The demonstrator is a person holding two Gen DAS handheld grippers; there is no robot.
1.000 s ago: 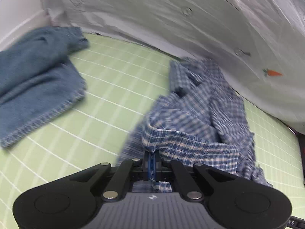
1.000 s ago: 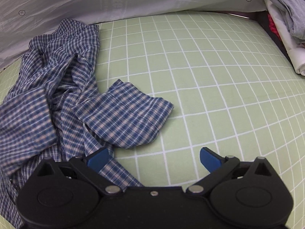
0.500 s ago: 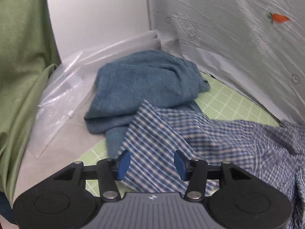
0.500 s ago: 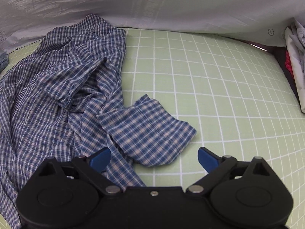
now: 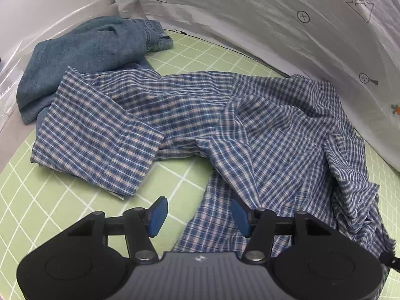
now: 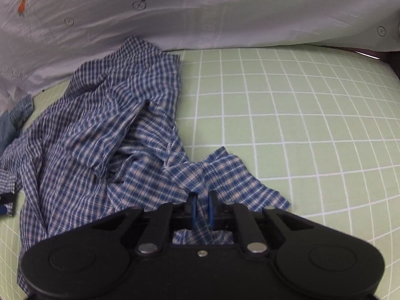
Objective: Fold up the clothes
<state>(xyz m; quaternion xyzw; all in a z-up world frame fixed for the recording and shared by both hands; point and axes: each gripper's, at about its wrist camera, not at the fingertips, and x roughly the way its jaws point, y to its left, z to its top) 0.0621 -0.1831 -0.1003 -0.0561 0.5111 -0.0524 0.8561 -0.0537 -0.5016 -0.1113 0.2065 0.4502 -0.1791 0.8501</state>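
Crumpled blue-and-white checked cotton shirt (image 5: 250, 125) spread on green gridded bench mat (image 6: 300, 125), left sleeve overlapping blue denim garment (image 5: 87, 47). Right gripper (image 6: 202, 207) closing, clamping near sleeve. Left gripper (image 5: 197, 215) opening, gripping nothing.

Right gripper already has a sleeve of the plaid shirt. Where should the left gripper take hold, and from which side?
Probably the other sleeve's cuff of the plaid shirt. It lies flat and spread on the green mat, its hem free toward the camera. Bring the left gripper, its jaws opening with nothing clamped, in from the near side, low along the mat, and pinch that hem edge.
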